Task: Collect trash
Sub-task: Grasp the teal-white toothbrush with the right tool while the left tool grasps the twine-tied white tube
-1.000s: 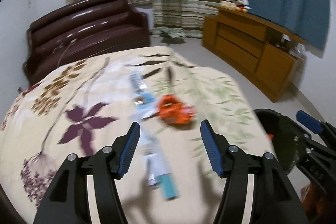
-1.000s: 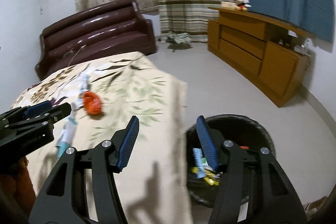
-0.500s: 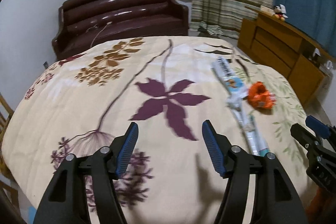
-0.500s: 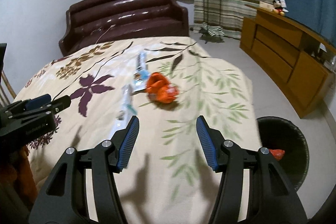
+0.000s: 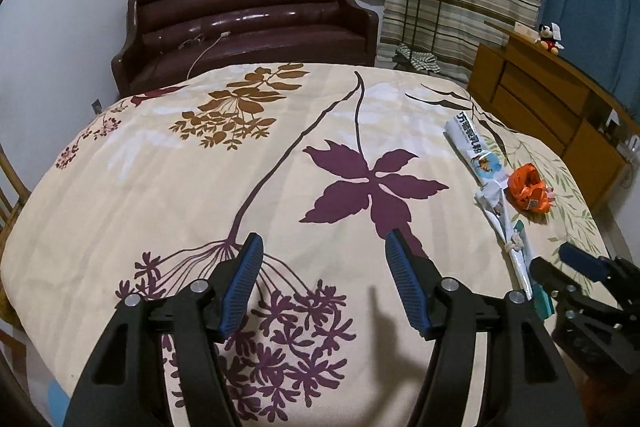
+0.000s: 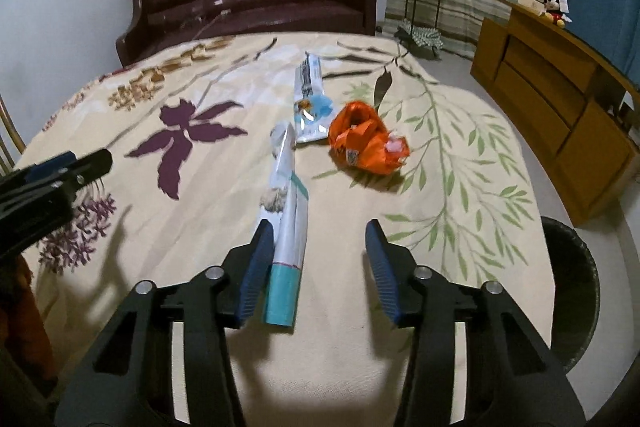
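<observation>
Floral cream bedding [image 5: 192,187] covers the broad surface under both cameras, with a dark brown leather sofa [image 5: 248,23] behind it and a wooden sideboard [image 5: 560,115] along the right wall.

Three pieces of trash lie together on the cloth: a crumpled orange wrapper [image 6: 366,139], a white-and-blue packet [image 6: 310,103] just to its left, and a long white wrapper with a teal end [image 6: 286,239] running toward the right wrist camera.

Right gripper [image 6: 320,267] hangs low over the bedding with its jaws spread wide; the teal end of the long wrapper sits just beside its left finger, though whether finger and wrapper actually touch is hard to tell.

Left gripper [image 5: 322,283] is also wide open, holding nothing, over the purple flower print (well apart from the trash).

Down on the floor at the right edge of the right wrist view stands a dark round bin [image 6: 576,291], close beside the bedding's edge.
</observation>
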Demonstrator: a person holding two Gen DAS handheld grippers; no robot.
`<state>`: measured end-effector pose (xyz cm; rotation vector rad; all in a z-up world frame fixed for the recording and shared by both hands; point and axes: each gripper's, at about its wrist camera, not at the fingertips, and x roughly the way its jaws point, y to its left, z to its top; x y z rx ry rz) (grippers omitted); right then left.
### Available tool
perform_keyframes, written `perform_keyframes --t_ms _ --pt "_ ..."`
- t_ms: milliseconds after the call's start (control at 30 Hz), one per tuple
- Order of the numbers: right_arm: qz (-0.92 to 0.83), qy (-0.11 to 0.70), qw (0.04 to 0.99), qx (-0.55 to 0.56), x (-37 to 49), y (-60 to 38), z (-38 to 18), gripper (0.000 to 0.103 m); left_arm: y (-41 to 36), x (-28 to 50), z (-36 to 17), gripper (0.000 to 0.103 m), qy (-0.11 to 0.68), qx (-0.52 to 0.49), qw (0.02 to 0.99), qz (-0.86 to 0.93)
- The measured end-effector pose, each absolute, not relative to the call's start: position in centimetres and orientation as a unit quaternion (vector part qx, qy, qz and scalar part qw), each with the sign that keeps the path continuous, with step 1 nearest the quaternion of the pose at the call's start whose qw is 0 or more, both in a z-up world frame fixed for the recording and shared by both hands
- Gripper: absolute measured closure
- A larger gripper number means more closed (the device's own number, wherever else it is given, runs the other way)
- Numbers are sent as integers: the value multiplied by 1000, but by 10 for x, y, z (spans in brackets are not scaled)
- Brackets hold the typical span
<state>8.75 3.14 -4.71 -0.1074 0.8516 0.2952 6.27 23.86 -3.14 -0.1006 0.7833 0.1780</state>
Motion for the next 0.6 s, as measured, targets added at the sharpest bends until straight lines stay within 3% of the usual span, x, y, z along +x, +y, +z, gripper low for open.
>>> perform_keyframes --t_ms 300,600 --pt "148 431 888 -63 90 38 -57 89 233 67 -38 41 389 -54 917 70" --pt "156 418 893 -53 83 30 -49 93 210 71 -38 41 395 -57 916 46"
